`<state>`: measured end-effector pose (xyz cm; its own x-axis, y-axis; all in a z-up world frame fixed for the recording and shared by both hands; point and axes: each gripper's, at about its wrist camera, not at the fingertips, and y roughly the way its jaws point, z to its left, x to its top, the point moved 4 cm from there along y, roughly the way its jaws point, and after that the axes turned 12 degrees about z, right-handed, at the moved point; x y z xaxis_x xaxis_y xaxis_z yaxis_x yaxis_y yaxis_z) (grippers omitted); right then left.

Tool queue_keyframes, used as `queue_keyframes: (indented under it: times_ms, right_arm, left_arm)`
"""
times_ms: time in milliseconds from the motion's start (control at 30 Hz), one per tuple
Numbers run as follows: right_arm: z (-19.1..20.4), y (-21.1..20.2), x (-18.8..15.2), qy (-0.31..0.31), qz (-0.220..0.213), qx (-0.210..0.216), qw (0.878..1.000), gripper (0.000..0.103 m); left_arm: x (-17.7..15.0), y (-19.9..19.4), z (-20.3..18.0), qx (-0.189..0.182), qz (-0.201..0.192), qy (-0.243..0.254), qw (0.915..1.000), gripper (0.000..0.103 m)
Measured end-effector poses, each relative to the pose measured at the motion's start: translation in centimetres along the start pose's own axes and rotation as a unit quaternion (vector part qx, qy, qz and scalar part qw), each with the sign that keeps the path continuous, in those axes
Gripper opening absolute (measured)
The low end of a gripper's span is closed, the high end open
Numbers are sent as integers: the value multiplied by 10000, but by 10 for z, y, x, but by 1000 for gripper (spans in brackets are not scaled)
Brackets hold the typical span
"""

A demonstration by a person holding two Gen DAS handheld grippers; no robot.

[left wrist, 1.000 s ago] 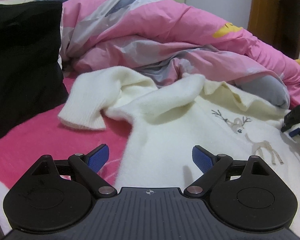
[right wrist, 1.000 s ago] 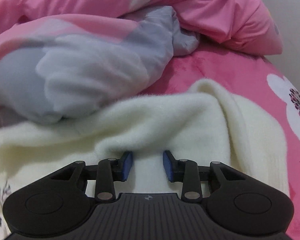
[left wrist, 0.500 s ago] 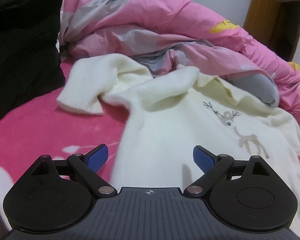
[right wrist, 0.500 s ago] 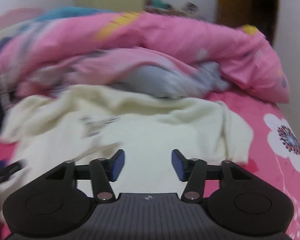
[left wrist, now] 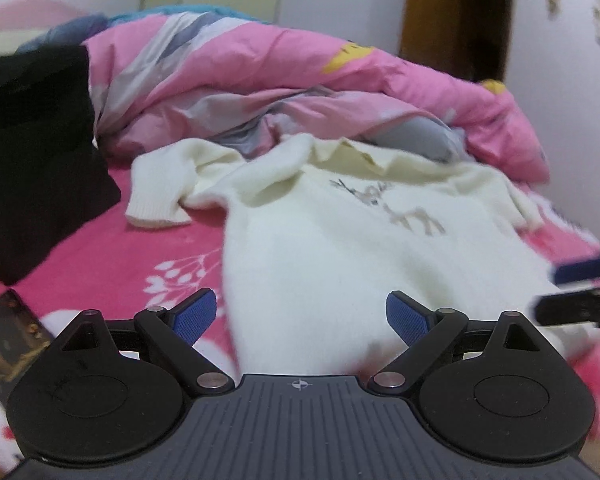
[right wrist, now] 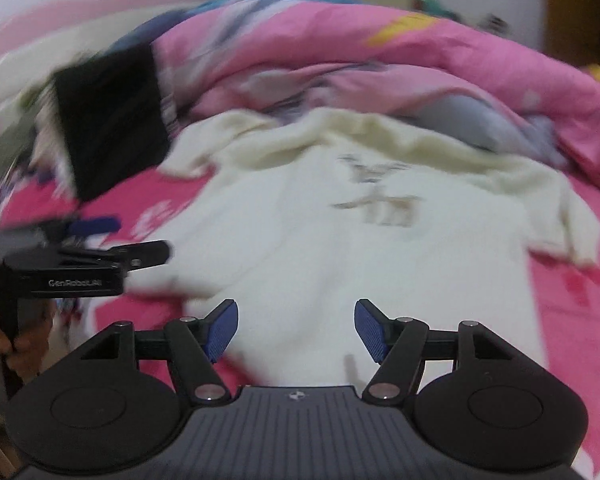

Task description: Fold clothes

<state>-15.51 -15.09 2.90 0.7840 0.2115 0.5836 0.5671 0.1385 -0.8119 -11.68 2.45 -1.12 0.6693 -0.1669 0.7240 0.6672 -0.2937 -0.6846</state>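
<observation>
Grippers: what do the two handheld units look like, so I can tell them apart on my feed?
They look alike: the left gripper and right gripper each have black linkage arms with silver pivot pins, blue ribbed finger pads, round black side housings and a dark grey ribbed body. The left unit's side shows blurred white lettering.

Cream-white sweater [left wrist: 340, 248] bears a grey-beige deer motif [left wrist: 396, 208] (blurred), lying on a hot-pink sheet [left wrist: 140, 248] with white leaf print, behind it a pink-and-grey duvet [left wrist: 260, 80] with yellow patches, beside a black garment [left wrist: 32, 152].
</observation>
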Motion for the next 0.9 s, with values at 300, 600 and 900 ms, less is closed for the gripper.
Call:
queue_keyframes:
  times_ms: [300, 600, 900]
  right_arm:
    - [64, 52, -4, -1930, 3, -727, 9785, 73]
    - [29, 63, 26, -1511, -104, -773, 9854, 25]
    - [-34, 57, 80, -152, -470, -304, 9983, 23]
  left_arm:
    - [-22, 10, -3, 50, 437, 130, 9989, 75]
    - [-23, 14, 5, -266, 249, 131, 9993, 64]
    - [-2, 23, -4, -703, 29, 379, 9968, 68]
